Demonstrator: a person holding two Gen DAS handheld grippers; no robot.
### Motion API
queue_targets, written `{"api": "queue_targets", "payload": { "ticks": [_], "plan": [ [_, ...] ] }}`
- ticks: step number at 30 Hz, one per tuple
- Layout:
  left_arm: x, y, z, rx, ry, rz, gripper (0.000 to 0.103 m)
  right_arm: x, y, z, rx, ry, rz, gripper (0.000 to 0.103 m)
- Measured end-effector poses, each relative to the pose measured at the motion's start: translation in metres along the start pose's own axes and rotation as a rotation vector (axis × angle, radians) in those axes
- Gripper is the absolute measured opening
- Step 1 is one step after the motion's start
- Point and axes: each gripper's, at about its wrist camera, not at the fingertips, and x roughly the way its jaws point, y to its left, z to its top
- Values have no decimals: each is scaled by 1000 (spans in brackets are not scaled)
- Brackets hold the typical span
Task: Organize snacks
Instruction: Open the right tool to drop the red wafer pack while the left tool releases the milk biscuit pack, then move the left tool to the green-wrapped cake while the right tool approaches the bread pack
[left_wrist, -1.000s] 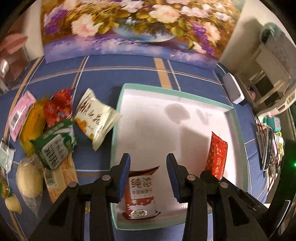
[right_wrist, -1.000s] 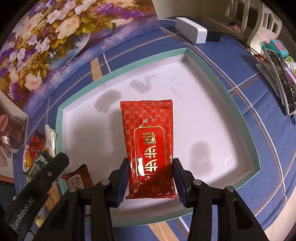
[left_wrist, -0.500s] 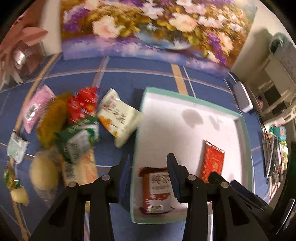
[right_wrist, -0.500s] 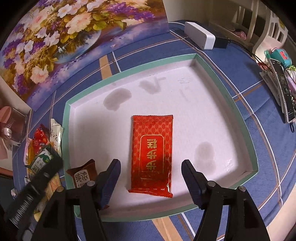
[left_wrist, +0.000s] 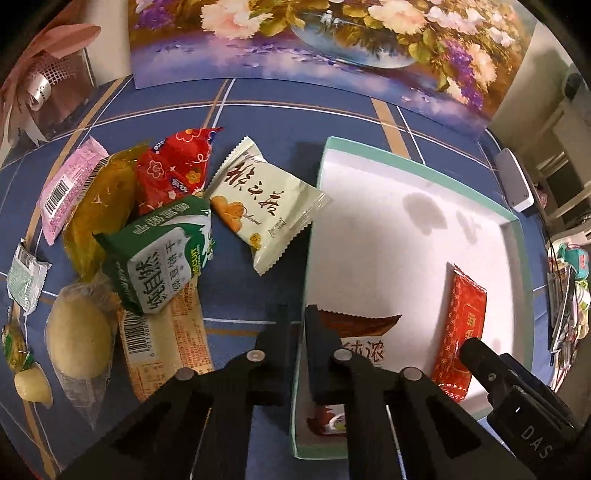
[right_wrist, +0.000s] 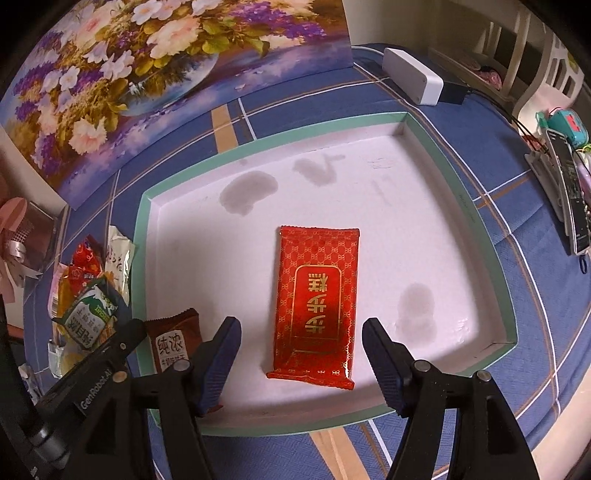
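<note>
The right gripper (right_wrist: 301, 332) is spread wide and holds nothing; the red foil packet (right_wrist: 317, 306) lies flat between its fingers on the floor of the teal-rimmed tray (right_wrist: 142, 236). The left gripper (left_wrist: 295, 325) has its fingers nearly together with nothing pinched between them, poised over the tray's left wall beside the brown biscuit packet (left_wrist: 364, 339) in the near left corner.

That makes two packets in the tray. On the blue tablecloth (left_wrist: 258, 122) to the left, about ten loose snacks remain in a pile, among them a cream packet (left_wrist: 266, 205), a green biscuit packet (left_wrist: 162, 258), a red flowered one (left_wrist: 171, 168), a pink one (left_wrist: 68, 188) and a clear-wrapped bun (left_wrist: 79, 334).

These wrappers look light, crinkly and slick. A pinch across a packet's narrow middle should hold better than a sealed end. The bun seems soft and would likely squash.
</note>
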Motion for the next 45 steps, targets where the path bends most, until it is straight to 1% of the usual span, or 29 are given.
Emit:
{"api": "queue_targets", "payload": {
  "ticks": [1, 5, 10, 17, 23, 28, 30, 31, 32, 33, 34, 35, 36, 37, 38, 39, 40, 41, 42, 44, 45],
  "plan": [
    [0, -1, 0, 0, -1, 0, 3, 0, 0, -1, 2, 0, -1, 72],
    [0, 0, -5, -19, 5, 1, 3, 1, 0, -1, -3, 4, -2, 72],
    [-3, 2, -16, -45, 43, 26, 3, 0, 1, -2, -11, 7, -8, 72],
    [-7, 10, -33, -88, 89, 17, 3, -6, 5, -9, -33, 0, -15, 72],
    [-14, 15, -41, -95, 84, -5, 5, -14, 12, -17, -75, -10, -15, 72],
    [-40, 20, -47, -75, 35, 0, 5, -19, 18, -21, -100, -20, -11, 72],
    [-51, 24, -48, -78, 18, 2, 9, -21, 19, -22, -106, -27, -12, 72],
    [-57, 27, -48, -89, 8, 4, 18, -22, 20, -23, -108, -30, -12, 72],
    [-63, 31, -48, -103, -3, 9, 32, -23, 22, -24, -112, -34, -12, 72],
    [-68, 36, -49, -114, -13, 19, 40, -23, 22, -24, -114, -35, -11, 76],
    [-74, 40, -49, -122, -23, 36, 56, -23, 23, -24, -117, -35, -10, 82],
    [-80, 45, -49, -130, -38, 61, 63, -22, 24, -25, -121, -36, -12, 84],
    [-86, 51, -49, -135, -49, 84, 64, -22, 26, -25, -126, -36, -14, 85],
    [-90, 56, -49, -141, -58, 106, 68, -21, 27, -25, -132, -33, -13, 86],
    [-94, 63, -49, -149, -67, 136, 75, -20, 29, -26, -138, -29, -6, 86],
    [-96, 67, -49, -152, -74, 161, 79, -19, 30, -26, -140, -25, 4, 90],
    [-98, 74, -48, -156, -81, 186, 84, -18, 31, -27, -140, -22, 13, 98],
    [-98, 82, -46, -161, -84, 203, 86, -17, 33, -27, -141, -21, 17, 101],
    [-96, 86, -44, -169, -86, 223, 86, -17, 35, -28, -145, -27, 19, 103],
    [-96, 98, -40, -187, -95, 247, 93, -19, 40, -29, -154, -35, 23, 103],
    [-96, 102, -40, -197, -101, 257, 93, -20, 43, -30, -160, -39, 31, 103]
  ]
}}
